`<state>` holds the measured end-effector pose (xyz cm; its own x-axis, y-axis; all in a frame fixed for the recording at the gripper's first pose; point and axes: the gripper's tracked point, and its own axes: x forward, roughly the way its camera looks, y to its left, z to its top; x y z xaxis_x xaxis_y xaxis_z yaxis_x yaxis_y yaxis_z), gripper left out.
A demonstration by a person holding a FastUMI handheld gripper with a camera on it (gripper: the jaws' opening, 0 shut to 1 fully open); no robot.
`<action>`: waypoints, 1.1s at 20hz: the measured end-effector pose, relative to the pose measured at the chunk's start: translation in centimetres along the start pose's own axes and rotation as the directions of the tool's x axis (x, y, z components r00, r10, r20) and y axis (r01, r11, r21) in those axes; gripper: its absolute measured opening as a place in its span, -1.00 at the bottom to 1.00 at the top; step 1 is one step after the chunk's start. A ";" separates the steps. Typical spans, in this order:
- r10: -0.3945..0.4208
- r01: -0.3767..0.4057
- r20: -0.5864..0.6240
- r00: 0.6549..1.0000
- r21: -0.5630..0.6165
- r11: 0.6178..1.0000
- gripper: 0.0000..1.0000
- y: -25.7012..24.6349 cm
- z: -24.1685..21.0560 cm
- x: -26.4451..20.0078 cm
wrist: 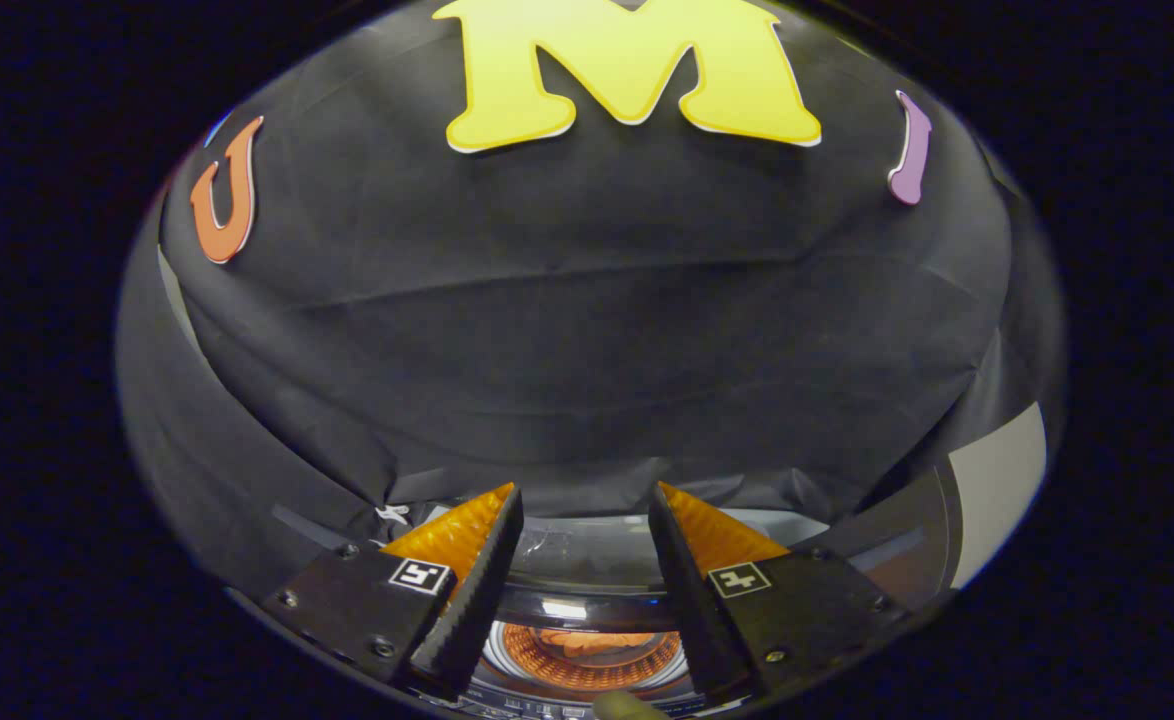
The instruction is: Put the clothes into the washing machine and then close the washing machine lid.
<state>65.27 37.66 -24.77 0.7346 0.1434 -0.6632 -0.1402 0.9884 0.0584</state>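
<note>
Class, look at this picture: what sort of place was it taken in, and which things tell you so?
Probably a staged recording booth set up for laundry: black cloth wall behind, a washing machine with its drum visible below, and the open gripper held empty above it.

Your gripper's fingers (pixel 467 590) hide both sides of the washing machine (pixel 587 590), and the clothes (pixel 597 641) at 6 o'clock are too small to identify.

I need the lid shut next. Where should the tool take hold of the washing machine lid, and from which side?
Grip the lid by its far free edge, coming from above: it seems to stand open beyond the drum, a thin panel the open tool could straddle. Its edge is hard to see.
</note>
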 end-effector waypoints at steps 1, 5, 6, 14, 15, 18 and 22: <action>-0.001 0.001 0.003 1.000 0.000 1.000 0.60 0.0 -0.2 -0.2; -0.005 0.005 0.014 1.000 -0.004 1.000 0.60 0.1 -1.0 -0.9; -0.006 0.006 0.016 1.000 -0.005 1.000 0.60 0.0 -1.3 -1.1; -0.013 0.013 0.020 1.000 -0.006 1.000 0.60 0.1 -2.7 -2.3; -0.014 0.014 0.021 1.000 -0.006 1.000 0.60 0.1 -2.9 -2.4; -0.017 0.018 0.029 0.999 -0.012 1.000 0.60 0.1 -3.4 -2.8; -0.015 0.015 0.031 0.999 -0.014 1.000 0.60 0.1 -4.1 -3.2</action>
<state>60.22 37.11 -25.68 0.7571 0.1301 -0.6402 -0.1384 0.9897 0.0374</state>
